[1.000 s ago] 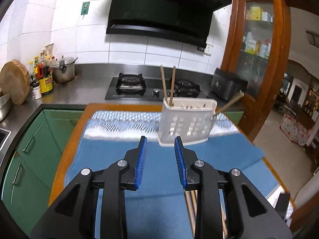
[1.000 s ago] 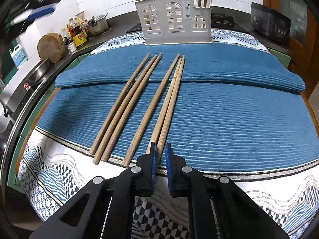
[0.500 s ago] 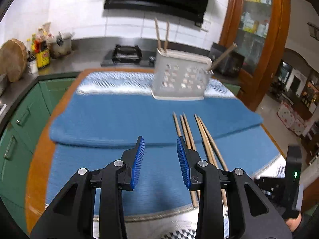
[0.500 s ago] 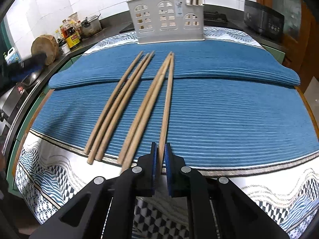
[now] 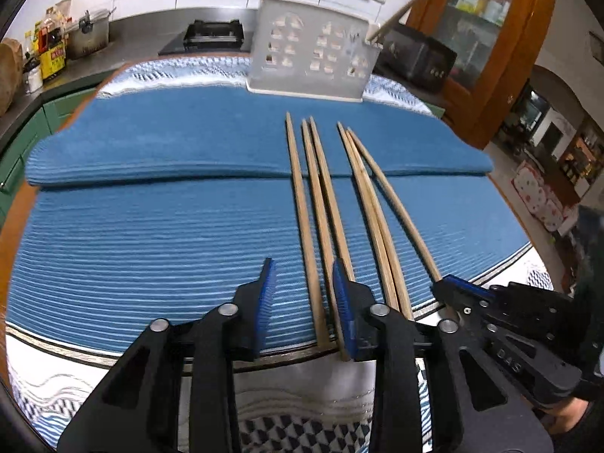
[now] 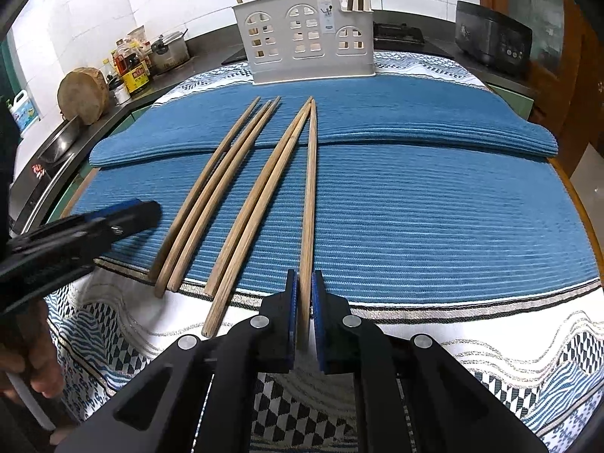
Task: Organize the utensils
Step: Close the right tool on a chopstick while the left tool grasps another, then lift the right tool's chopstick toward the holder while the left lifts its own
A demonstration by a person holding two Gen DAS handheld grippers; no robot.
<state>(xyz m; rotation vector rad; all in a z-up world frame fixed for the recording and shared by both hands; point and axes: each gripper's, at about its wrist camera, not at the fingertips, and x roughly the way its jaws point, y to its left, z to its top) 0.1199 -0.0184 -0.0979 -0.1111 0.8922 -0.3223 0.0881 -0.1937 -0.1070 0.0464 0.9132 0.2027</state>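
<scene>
right tongs (image 6: 304, 287) pinching chopstick (image 6: 311, 196) — left tongs (image 5: 304, 283) spread

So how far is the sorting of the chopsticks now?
Four chopsticks already stand in the white holder. The right gripper is shut on the rightmost chopstick, which lies on the blue mat. The left gripper is open, holding nothing. Five other chopsticks lie on the mat.

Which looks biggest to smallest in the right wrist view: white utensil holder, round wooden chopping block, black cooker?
1. white utensil holder
2. black cooker
3. round wooden chopping block
These are apparent sizes only; fisheye distortion and differing distances leave the true order of the last two unsure.
</scene>
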